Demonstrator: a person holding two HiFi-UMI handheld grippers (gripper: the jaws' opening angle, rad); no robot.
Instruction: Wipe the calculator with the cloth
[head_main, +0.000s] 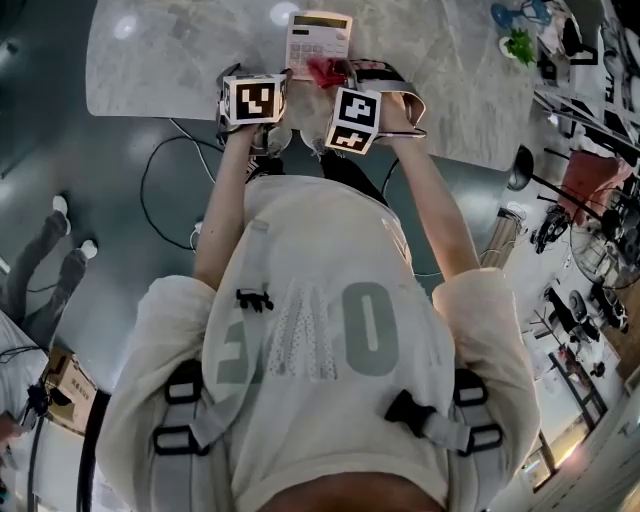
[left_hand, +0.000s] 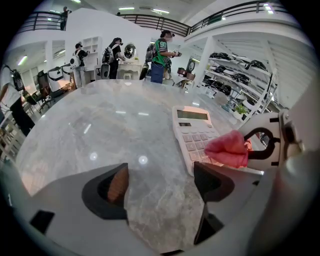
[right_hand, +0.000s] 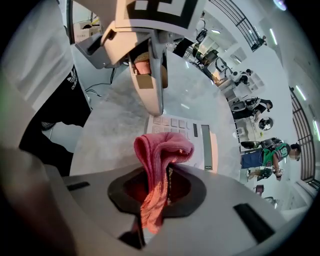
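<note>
While the person stands at the near edge of a pale grey marble table (head_main: 150, 60), both hand-held tools reach over it toward a white desk calculator with a dark display strip (head_main: 318, 38), which lies flat on the tabletop. The right gripper (right_hand: 155, 187) has its jaws pressed together on a pink fabric cloth (right_hand: 159, 150). The cloth is pinched at one end, runs up out of the jaws and bulges in a folded wad over the key end of the calculator, at the right corner nearest the person. Whether the wad presses on the keys or hangs just above them cannot be told.

The left gripper (left_hand: 162, 192) has its jaws spread wide with only bare marble between them, and it holds nothing. It sits low over the table, just beside the calculator's left side. The two grippers are close together, with their marker cubes nearly side by side in the head view.
</note>
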